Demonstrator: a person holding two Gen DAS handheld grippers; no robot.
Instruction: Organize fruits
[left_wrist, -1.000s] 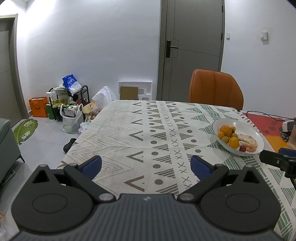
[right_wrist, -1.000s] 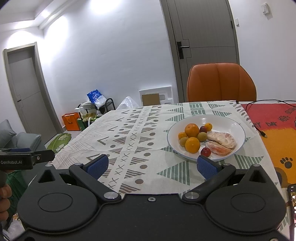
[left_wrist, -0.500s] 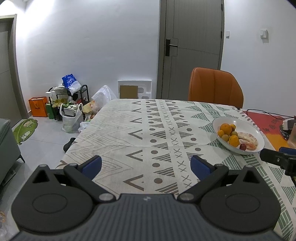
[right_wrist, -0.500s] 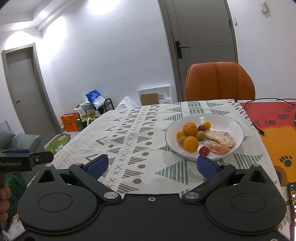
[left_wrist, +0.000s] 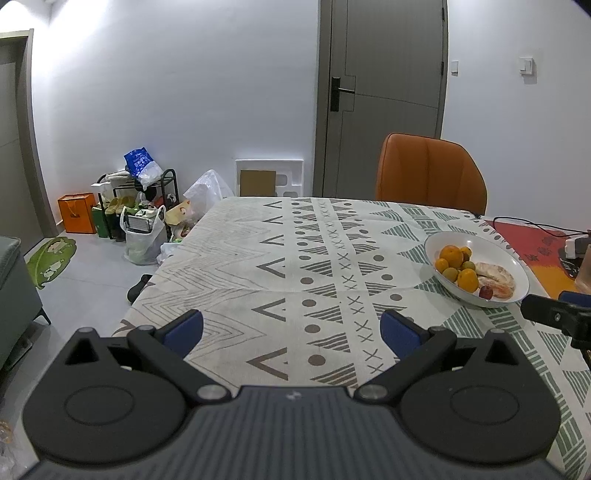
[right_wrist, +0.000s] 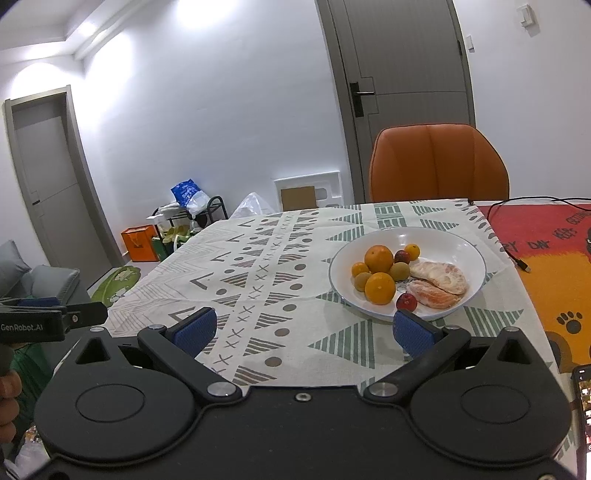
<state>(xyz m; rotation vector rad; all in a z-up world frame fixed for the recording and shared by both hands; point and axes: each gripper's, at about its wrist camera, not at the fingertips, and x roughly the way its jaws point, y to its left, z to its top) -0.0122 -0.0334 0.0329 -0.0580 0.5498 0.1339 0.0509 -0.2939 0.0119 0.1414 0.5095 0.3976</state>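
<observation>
A white bowl (right_wrist: 461, 243) sits on the patterned tablecloth and holds several fruits: oranges (right_wrist: 378, 257), small green-brown fruits (right_wrist: 399, 271), red plums (right_wrist: 406, 302) and peeled citrus pieces (right_wrist: 439, 277). The bowl also shows in the left wrist view (left_wrist: 513, 258) at the right. My right gripper (right_wrist: 303, 328) is open and empty, just in front of the bowl's near rim. My left gripper (left_wrist: 291, 328) is open and empty over the tablecloth, well left of the bowl.
An orange chair (right_wrist: 439, 162) stands behind the table's far edge. A red-orange mat (right_wrist: 546, 266) with a black cable (right_wrist: 517, 258) lies right of the bowl. A phone (right_wrist: 581, 406) lies at the near right. Bags and a rack (left_wrist: 140, 206) clutter the floor at the left.
Both grippers have drifted slightly, so the bowl sits a little higher and further left in the right view. The jaws stay open and nothing was picked up.
</observation>
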